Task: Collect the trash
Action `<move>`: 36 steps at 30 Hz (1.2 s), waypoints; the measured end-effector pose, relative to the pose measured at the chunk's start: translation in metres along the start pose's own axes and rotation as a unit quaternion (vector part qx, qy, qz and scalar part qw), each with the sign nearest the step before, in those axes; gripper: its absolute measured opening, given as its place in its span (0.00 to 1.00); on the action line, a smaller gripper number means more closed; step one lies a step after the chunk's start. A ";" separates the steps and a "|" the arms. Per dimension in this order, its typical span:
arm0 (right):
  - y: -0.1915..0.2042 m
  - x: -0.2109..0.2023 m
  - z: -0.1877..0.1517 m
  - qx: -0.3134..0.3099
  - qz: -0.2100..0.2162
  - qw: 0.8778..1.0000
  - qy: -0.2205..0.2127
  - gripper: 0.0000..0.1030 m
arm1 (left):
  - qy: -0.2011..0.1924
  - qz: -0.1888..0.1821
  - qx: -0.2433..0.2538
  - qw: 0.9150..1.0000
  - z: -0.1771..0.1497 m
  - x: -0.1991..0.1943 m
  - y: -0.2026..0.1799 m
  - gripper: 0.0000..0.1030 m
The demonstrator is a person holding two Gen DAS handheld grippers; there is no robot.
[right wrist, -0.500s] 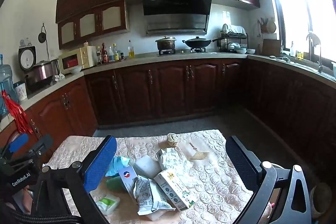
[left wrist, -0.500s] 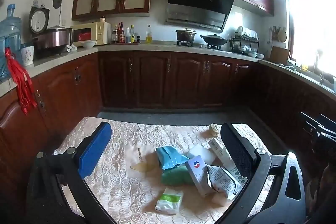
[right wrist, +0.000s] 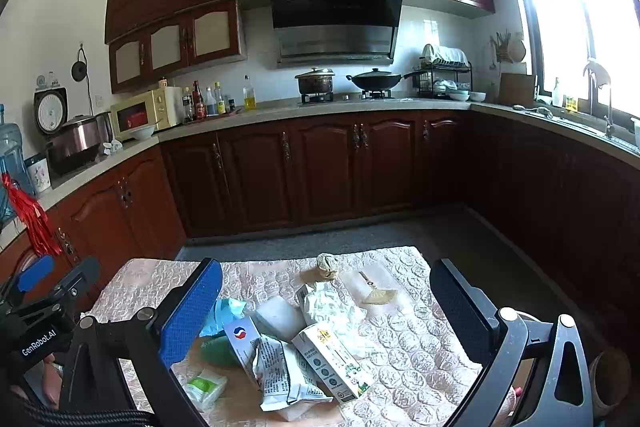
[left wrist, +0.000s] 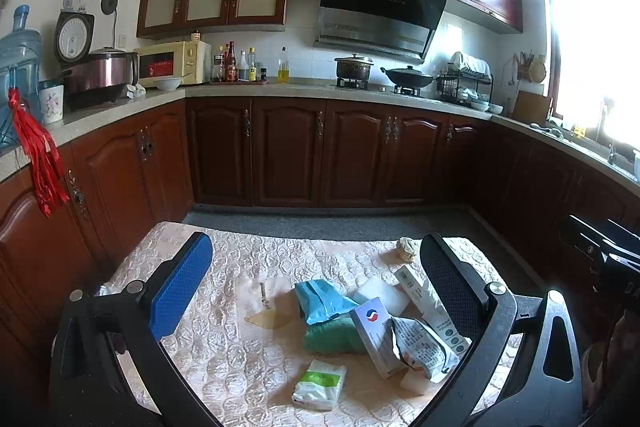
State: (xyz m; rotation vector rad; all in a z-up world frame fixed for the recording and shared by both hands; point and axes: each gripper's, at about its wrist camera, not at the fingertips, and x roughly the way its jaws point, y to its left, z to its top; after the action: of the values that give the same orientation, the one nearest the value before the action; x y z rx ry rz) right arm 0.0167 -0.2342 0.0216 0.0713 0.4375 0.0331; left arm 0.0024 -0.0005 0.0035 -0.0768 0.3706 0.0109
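A pile of trash lies on a table with a pale quilted cloth: a blue pouch, a green cloth, a white box with a red-blue logo, a crumpled printed wrapper, a milk carton, a tissue pack and a paper ball. My left gripper is open and empty above the pile. My right gripper is open and empty, also above the pile. The left gripper also shows at the left edge of the right wrist view.
A small flat tan scrap and a thin stick lie on the cloth. Dark wooden cabinets ring the room under a counter with a microwave, bottles, pots and a dish rack. A grey floor strip separates table and cabinets.
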 end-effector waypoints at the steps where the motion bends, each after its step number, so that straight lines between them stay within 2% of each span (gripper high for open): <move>1: 0.000 0.000 0.000 0.000 0.000 1.000 0.000 1.00 | 0.000 0.000 0.001 1.000 0.000 0.001 -0.001 1.00; 36: 0.003 0.007 0.001 -0.005 -0.006 1.000 0.013 1.00 | 0.001 -0.003 -0.013 1.000 -0.003 0.001 0.005 1.00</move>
State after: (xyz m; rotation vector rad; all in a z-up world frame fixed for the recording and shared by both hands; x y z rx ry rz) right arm 0.0232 -0.2311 0.0199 0.0592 0.4646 0.0249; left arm 0.0023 0.0039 -0.0004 -0.1036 0.3724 0.0091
